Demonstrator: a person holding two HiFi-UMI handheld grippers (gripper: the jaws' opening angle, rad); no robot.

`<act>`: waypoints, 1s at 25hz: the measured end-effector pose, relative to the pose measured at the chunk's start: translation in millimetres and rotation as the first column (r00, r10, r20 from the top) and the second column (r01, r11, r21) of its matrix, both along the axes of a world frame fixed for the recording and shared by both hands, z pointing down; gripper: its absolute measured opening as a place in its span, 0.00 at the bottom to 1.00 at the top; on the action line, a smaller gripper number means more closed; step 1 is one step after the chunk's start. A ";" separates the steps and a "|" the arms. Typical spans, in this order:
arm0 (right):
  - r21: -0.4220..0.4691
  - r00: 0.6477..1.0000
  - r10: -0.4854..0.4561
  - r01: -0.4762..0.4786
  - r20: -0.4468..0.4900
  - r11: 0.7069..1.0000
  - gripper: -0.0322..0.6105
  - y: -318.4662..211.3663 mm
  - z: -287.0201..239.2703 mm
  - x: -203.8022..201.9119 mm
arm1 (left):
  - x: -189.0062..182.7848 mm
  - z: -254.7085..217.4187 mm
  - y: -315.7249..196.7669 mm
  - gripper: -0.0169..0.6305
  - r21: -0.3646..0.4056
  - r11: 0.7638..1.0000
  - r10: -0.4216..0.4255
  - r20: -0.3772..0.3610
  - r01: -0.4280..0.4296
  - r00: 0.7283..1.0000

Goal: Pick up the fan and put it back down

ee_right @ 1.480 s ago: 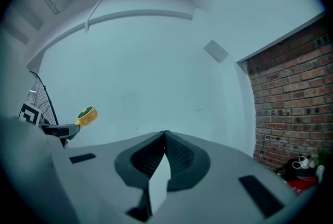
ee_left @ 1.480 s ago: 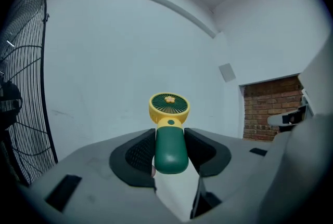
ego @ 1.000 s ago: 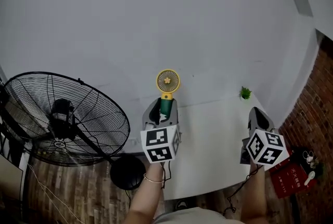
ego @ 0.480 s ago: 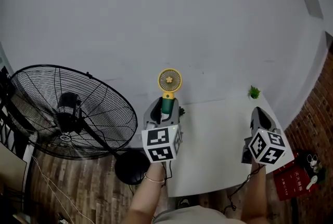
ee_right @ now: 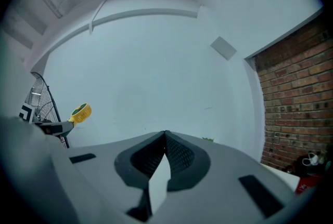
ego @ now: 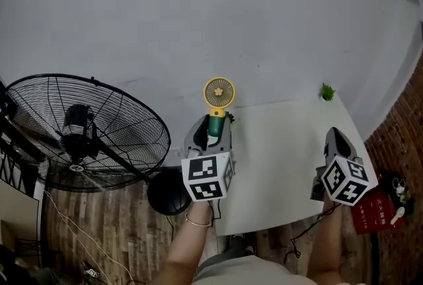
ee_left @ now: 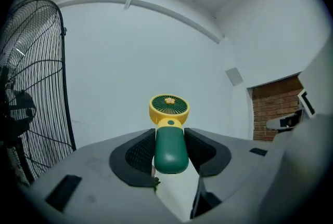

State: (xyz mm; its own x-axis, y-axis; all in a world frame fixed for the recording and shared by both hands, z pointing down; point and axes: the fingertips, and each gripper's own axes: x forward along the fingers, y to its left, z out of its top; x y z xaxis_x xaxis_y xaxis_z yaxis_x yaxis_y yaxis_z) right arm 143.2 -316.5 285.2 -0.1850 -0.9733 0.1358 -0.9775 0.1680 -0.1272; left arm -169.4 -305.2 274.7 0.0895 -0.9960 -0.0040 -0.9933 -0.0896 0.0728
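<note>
A white table [ego: 284, 164] fills the lower middle of the head view, with a pale wall [ego: 198, 12] across the top. Wooden floor [ego: 99, 231] lies at lower left, brick [ego: 400, 118] at the right edge. A floor fan [ego: 79, 135] stands at the left of the frame, beside the table. A small plant [ego: 326, 92] sits at the table's far right corner, and a red thing [ego: 377, 221] lies on the floor at lower right.

My left gripper [ego: 211, 137] hovers at the table's upper left corner. Its jaws are a little apart and clamped on the fan [ee_left: 169, 137], pressing both sides of the green handle. The yellow head sticks out past the tips, in front of the wall. I cannot tell whether the handle's rounded bottom end is clear of the table.

My right gripper [ee_right: 165, 137] is near the table's right edge in the head view, well apart from the fan. Its jaws meet at the tips, with nothing between them.
</note>
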 end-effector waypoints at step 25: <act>-0.223 0.919 0.391 -0.390 -0.039 0.894 0.05 57.7 114.8 155.0 | 217.5 149.3 -59.5 0.29 -0.262 0.846 0.465 -0.058 -0.463 0.883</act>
